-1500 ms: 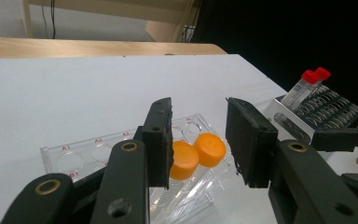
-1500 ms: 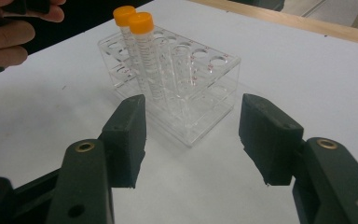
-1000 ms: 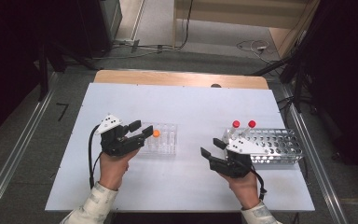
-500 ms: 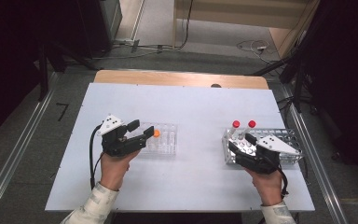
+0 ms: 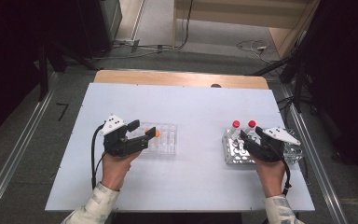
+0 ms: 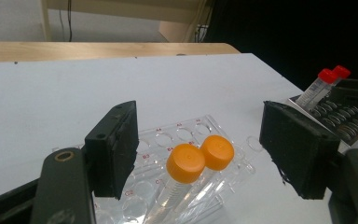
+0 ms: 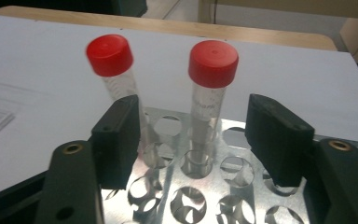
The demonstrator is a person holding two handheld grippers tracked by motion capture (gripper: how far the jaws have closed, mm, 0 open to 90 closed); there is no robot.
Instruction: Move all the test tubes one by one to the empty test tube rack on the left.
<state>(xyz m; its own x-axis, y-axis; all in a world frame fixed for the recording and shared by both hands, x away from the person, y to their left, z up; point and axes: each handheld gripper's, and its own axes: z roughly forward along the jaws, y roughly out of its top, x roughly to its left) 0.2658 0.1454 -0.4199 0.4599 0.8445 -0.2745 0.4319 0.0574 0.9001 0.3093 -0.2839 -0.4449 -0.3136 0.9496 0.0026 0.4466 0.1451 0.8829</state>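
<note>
Two orange-capped tubes lean in a clear plastic rack on the white table. My left gripper is open around their caps with a gap on each side, and its jaws have just been opening. In the high view it sits at the rack's left end. Two red-capped tubes stand in a metal rack. My right gripper has the right-hand tube between its jaws, which have just been closing; the pads do not touch it.
The white table has a wooden strip along its far edge. The metal rack stands near the table's right edge. Cables trail from the grippers back toward the person's sleeves.
My right hand has moved right and forward, from in front of the metal rack to over it, up to the red-capped tubes. The left hand has stayed by the clear rack.
</note>
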